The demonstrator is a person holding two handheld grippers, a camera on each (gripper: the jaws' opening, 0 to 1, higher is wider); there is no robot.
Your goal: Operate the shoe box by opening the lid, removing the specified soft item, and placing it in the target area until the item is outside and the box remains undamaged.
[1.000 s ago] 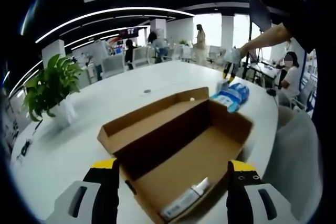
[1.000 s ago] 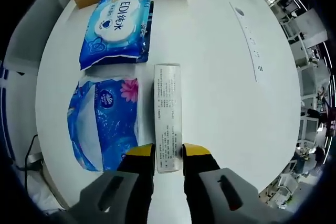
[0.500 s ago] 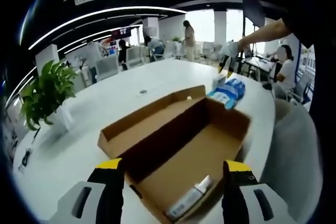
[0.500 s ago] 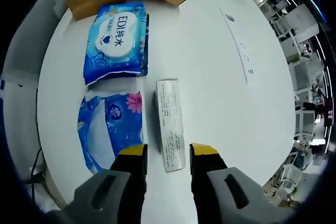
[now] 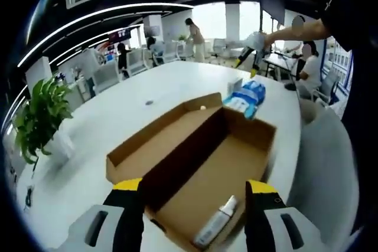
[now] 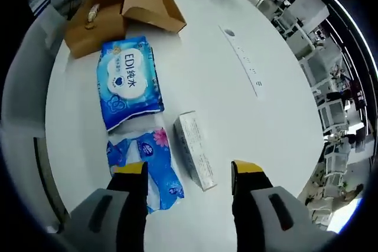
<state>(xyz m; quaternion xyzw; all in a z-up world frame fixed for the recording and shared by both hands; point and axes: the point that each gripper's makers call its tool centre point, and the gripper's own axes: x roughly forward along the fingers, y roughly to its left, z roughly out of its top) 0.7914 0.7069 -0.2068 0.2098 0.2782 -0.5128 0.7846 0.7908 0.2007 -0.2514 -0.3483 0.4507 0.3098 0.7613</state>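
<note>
The brown cardboard shoe box lies open on the white table, its lid folded flat to the left. A small white bottle rests at the box's near end. My left gripper is open, its yellow-tipped jaws straddling that near end. Past the far end lie the blue packs. My right gripper hangs open above a long white carton, apart from it. A blue wet-wipe pack and a blue tissue pack lie to the carton's left. The shoe box is beyond them.
The round white table has a cable slot along its middle. A potted plant stands at the left. A person's arm reaches over the far end. Grey chairs line the right edge, with people further back.
My right gripper went from shut on the white carton to open, let it go on the table and drew back. The left gripper has hardly moved.
</note>
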